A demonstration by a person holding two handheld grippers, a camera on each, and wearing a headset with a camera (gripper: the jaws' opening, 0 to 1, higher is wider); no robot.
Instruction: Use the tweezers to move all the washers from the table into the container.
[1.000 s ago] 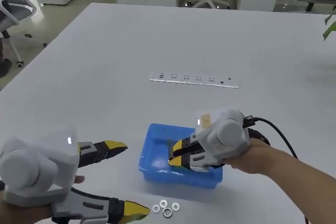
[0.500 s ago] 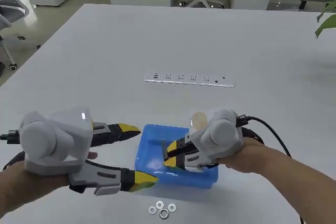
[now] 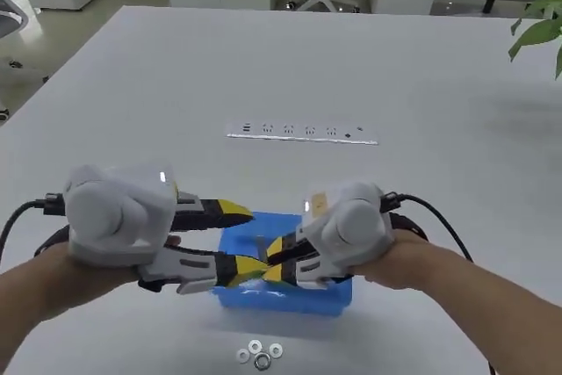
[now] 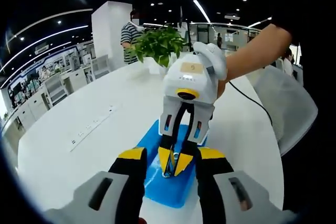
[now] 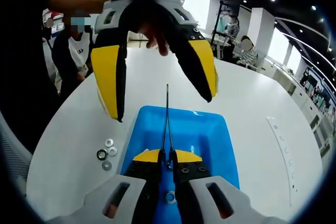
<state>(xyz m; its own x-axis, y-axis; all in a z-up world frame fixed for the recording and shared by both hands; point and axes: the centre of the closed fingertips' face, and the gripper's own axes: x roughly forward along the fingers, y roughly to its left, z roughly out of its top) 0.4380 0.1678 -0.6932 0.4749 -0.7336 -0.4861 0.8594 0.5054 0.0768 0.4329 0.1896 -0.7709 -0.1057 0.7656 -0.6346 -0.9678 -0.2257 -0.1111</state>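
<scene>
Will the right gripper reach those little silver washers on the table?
Probably yes. The small silver metal washers lie uncovered on the white table beside the blue plastic container; the right gripper, shut on thin metal tweezers, hangs just over that container.

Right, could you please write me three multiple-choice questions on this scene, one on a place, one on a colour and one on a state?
1. Where, relative to the container, does the cluster of washers lie? A) inside it B) on the table beside it C) stacked on its rim
2. What colour is the container? A) red B) blue C) green
3. How is the left gripper? A) open B) shut on a washer C) shut on the container's rim
Key: 1 B, they lie on bare table off the container's wall. 2 B, plainly blue. 3 A, its jaws stand spread, while the right gripper clamps the tweezers.
</scene>
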